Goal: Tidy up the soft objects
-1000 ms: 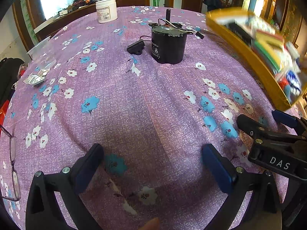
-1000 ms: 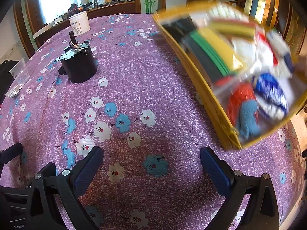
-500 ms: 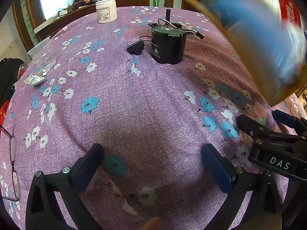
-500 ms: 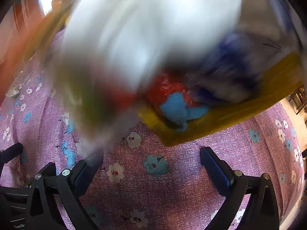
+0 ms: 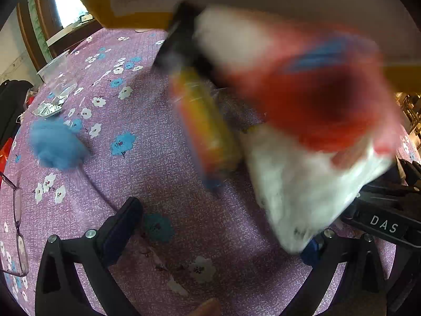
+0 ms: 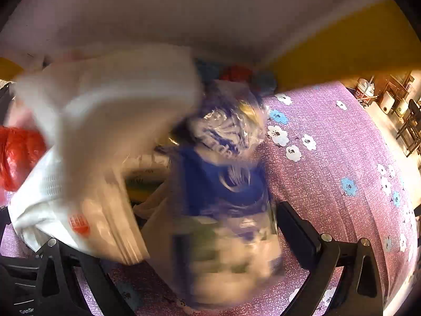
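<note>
A yellow box (image 5: 105, 5) hangs tipped above the purple flowered tablecloth (image 5: 147, 173) and soft things tumble out of it, all blurred. In the left wrist view a fluffy blue ball (image 5: 56, 147) lies at the left, with an orange-yellow roll (image 5: 208, 129), a red bag (image 5: 323, 105) and a white bag (image 5: 310, 184) dropping in front. My left gripper (image 5: 218, 239) is open low over the cloth; the white bag covers its right fingertip. My right gripper (image 6: 184, 245) is open too; a white bag (image 6: 105, 131) and a blue-printed clear bag (image 6: 226, 158) fall between its fingers, hiding the left one.
Glasses (image 5: 18, 226) lie at the left table edge, with a clear plastic cup (image 5: 56, 79) and a foil pack (image 5: 47, 109) farther back. The right gripper's body (image 5: 384, 210) stands just right of the left one. Bare cloth (image 6: 342, 158) stretches to the right.
The yellow box swung in over the table and tipped; its contents now spill down in front of both grippers. A blue ball has landed at the left. Neither gripper has moved.
</note>
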